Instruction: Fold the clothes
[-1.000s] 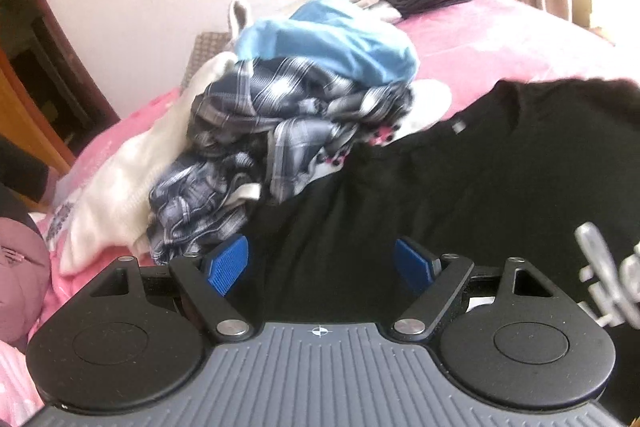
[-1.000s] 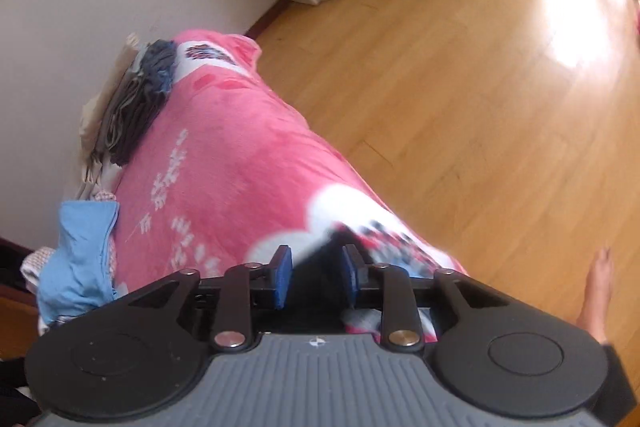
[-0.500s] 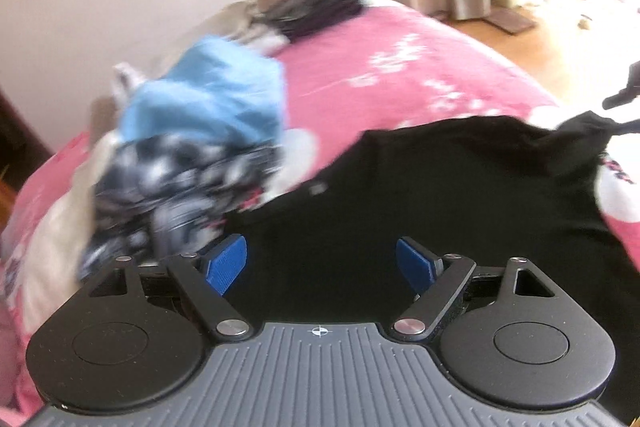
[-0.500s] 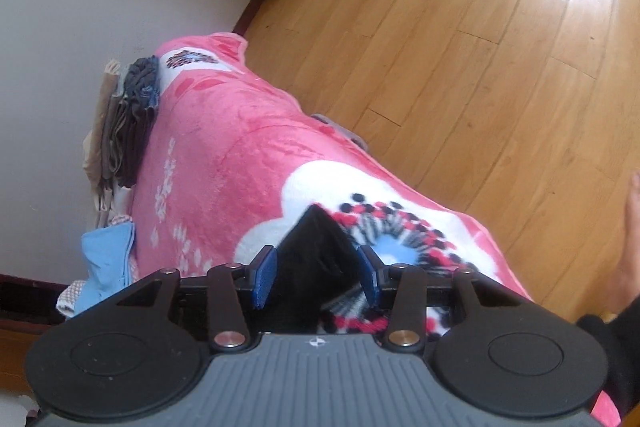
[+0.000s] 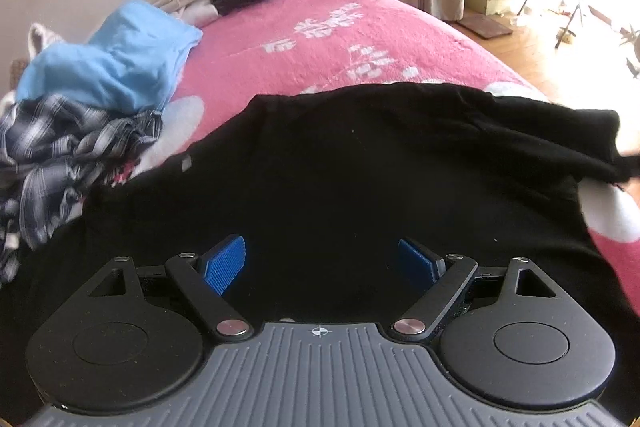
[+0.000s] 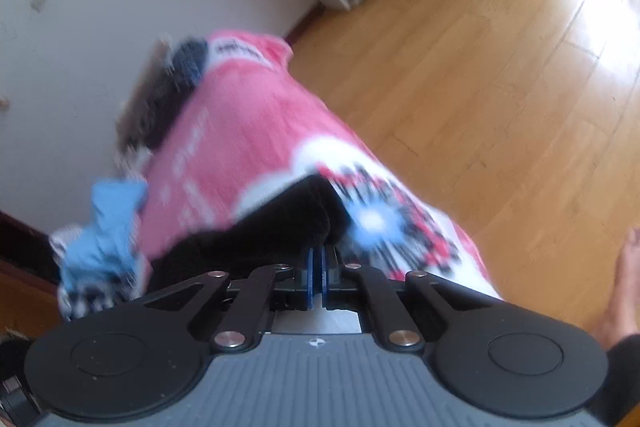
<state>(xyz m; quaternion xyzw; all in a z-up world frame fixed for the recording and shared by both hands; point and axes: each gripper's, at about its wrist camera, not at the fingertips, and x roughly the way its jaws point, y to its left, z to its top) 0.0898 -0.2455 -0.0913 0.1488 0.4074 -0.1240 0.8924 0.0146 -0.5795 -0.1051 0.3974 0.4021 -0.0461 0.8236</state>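
Fingers of the right gripper (image 6: 318, 269), apart before, now pinch the shirt (image 5: 360, 179) at the bed's (image 5: 320, 39) floor-side edge; left gripper (image 5: 320, 263) hovers spread above it.

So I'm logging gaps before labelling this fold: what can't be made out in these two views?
- Right wrist view: motion blur smears the folded stack and the blue garment.
- Right gripper: how much black shirt it pinches is hidden by its closed jaws.
- Left wrist view: the shirt's near hem is hidden behind the left gripper.
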